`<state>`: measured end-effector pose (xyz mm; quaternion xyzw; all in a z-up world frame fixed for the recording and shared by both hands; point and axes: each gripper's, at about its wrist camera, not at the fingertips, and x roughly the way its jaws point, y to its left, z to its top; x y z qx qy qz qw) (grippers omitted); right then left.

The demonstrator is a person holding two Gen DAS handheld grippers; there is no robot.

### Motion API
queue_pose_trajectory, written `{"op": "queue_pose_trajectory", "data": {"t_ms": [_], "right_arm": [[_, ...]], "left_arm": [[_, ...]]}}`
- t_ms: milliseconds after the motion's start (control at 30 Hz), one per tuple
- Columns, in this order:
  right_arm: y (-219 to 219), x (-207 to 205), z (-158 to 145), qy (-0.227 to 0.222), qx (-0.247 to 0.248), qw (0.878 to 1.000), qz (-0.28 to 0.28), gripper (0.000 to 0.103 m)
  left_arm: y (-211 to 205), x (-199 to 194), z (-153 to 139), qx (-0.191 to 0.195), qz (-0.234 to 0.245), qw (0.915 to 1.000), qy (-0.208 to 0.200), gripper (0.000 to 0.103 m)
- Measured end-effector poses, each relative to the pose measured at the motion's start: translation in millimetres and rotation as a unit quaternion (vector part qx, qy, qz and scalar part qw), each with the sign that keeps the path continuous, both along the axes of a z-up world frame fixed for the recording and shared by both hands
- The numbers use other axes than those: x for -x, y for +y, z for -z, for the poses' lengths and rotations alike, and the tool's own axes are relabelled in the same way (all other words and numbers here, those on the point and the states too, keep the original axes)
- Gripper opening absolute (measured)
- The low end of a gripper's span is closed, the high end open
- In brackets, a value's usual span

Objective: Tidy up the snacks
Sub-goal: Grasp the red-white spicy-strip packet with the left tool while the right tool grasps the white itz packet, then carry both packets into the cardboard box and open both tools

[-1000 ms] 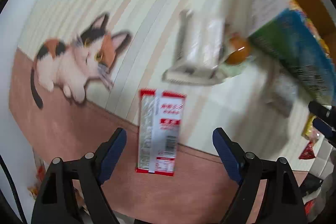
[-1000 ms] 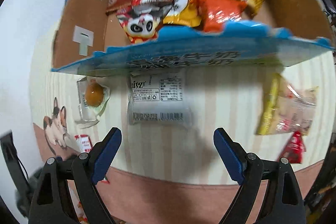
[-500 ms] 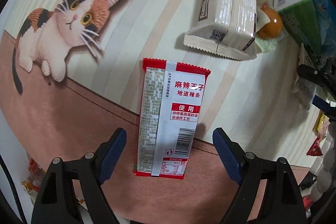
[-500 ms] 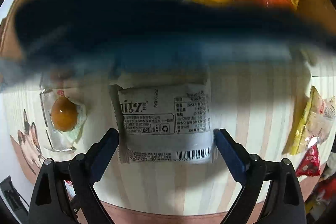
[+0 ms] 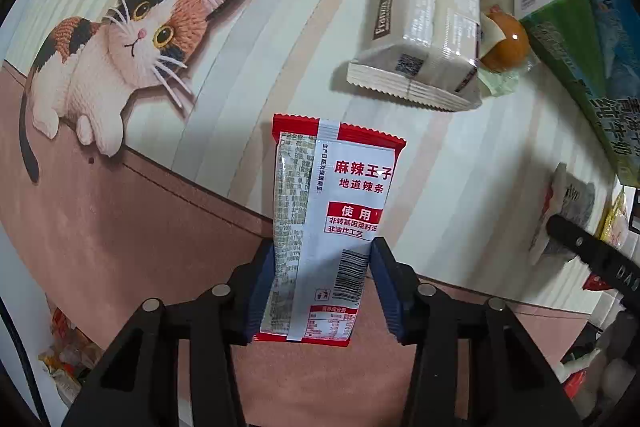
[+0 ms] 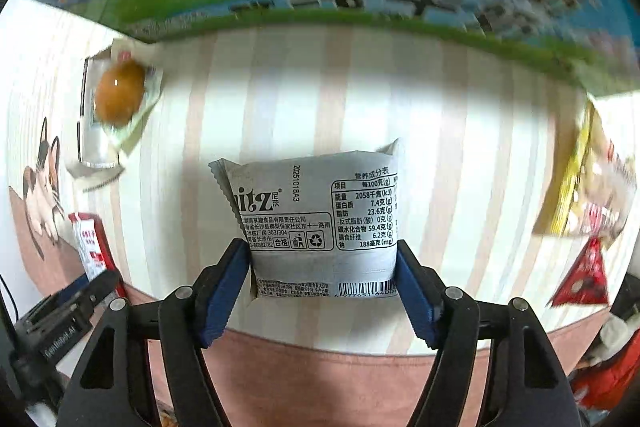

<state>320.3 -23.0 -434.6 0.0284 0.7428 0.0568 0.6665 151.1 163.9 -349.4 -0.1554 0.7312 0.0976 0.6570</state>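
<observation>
Both tongs were gripping: left gripper (image 5: 323, 291) clamped the red spicy-strip packet (image 5: 328, 227), right gripper (image 6: 323, 287) clamped the grey cracker pack (image 6: 320, 223), above the striped mat (image 6: 460, 155).

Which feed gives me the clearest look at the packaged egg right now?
The right wrist view: the packaged egg lies unobstructed at upper left, though slightly blurred. In the left wrist view the egg is half hidden behind the beige cracker pack.
</observation>
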Motion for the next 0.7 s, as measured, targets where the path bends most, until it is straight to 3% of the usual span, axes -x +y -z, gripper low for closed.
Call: {"op": "queue_pose_trajectory", "data": {"t_ms": [367,700], "right_arm": [[-10.0,17.2,-13.9,-0.006,-0.043,0.999,0.011,0.072],[-52.6,10.7,-87.9,-0.043,-0.096,0.994,0.028,0.072]], "left_arm": [[-38.9,2.7,-39.8,0.016,0.035,0.9991,-0.02,0.042],[-76.0,-24.7,-101.8,0.057,0.076,0.9924,-0.078,0.042]]}}
